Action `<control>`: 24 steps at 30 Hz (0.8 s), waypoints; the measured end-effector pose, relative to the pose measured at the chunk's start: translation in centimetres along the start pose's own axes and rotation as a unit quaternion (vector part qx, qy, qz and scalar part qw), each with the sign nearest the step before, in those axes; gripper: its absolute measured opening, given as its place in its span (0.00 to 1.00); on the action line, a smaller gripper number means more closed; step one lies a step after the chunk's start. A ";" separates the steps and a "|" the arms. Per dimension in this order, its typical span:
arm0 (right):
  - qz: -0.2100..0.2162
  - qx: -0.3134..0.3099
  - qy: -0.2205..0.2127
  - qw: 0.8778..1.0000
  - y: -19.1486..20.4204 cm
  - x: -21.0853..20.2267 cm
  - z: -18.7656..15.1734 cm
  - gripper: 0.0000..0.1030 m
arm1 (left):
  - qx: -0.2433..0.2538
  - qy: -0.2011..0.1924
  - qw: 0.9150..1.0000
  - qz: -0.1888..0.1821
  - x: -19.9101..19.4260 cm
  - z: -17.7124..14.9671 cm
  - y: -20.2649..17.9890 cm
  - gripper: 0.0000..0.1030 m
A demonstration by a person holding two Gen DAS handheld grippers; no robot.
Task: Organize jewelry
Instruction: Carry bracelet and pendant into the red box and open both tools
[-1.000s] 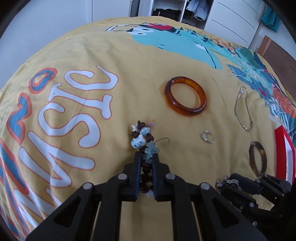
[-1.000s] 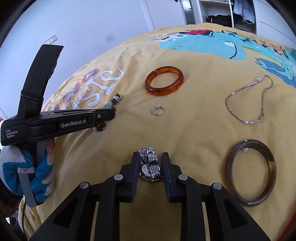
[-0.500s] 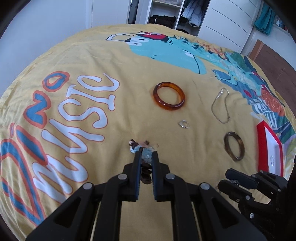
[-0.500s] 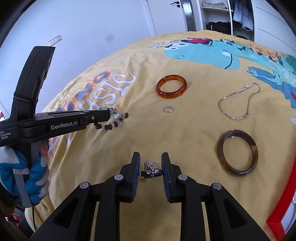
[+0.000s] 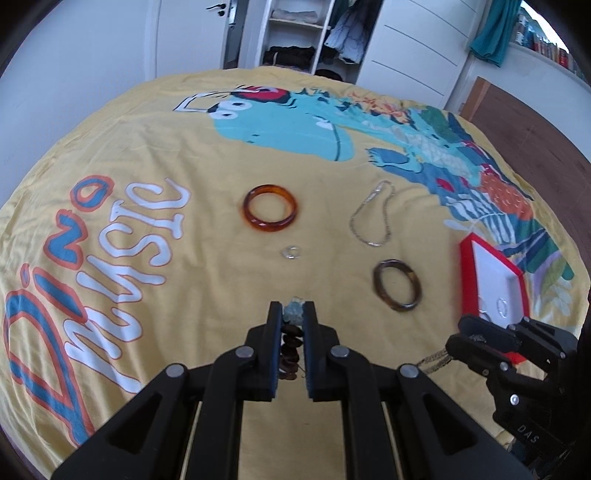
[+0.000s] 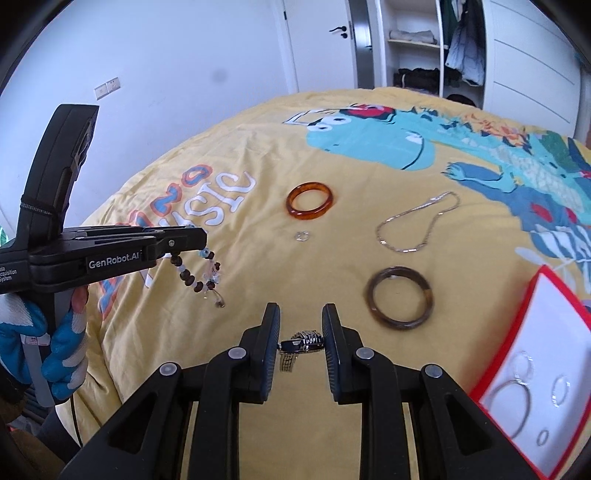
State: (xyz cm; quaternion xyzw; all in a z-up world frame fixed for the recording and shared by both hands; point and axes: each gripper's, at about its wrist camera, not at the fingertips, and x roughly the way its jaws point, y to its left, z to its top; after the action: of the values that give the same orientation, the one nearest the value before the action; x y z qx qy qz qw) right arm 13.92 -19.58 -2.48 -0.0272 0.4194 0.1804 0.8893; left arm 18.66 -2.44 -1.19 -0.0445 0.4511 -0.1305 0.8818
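Observation:
My left gripper [image 5: 292, 314] is shut on a beaded bracelet [image 5: 290, 347] of brown and pale blue beads, which dangles clear of the bed [image 6: 197, 275]. My right gripper [image 6: 300, 341] is shut on a silver metal watch [image 6: 301, 342] held above the yellow bedspread [image 5: 207, 280]. On the bedspread lie an amber bangle [image 5: 269, 213], a small silver ring [image 5: 291, 252], a silver chain [image 5: 371, 218] and a dark brown bangle [image 5: 397, 290]. A red-rimmed white tray [image 6: 535, 369] at the right holds several silver rings.
A gloved hand [image 6: 62, 354] holds the left gripper's handle at the left of the right wrist view. Behind the bed stand a white door [image 6: 321, 48] and an open wardrobe [image 5: 306, 33]. Wooden floor [image 5: 535, 122] shows at the right.
Both grippers have risen from the bedspread, lifting the beaded bracelet and the watch off it. The jewelry on the bed looks smaller and the red tray has come into view.

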 end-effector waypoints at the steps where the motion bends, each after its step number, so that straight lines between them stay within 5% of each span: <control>1: -0.005 0.000 -0.002 1.000 -0.5 -0.7 -0.1 0.22 | 0.003 -0.001 1.000 -0.003 -0.2 0.1 -0.6 0.09; 14: -0.094 0.030 -0.019 0.995 -10.8 -7.5 -1.9 0.22 | 0.088 -0.003 0.993 -0.078 0.0 2.3 -14.0 0.09; 24: -0.145 0.084 -0.015 0.986 -21.2 -7.6 -3.4 0.22 | 0.152 0.027 0.977 -0.147 6.2 4.7 -26.9 0.09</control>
State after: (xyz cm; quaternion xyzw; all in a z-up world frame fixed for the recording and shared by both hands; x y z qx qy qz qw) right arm 14.24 -42.32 -1.11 -0.0099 0.4113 0.0145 0.9113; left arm 20.80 -30.21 1.98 0.0283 0.4383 -0.3271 0.8367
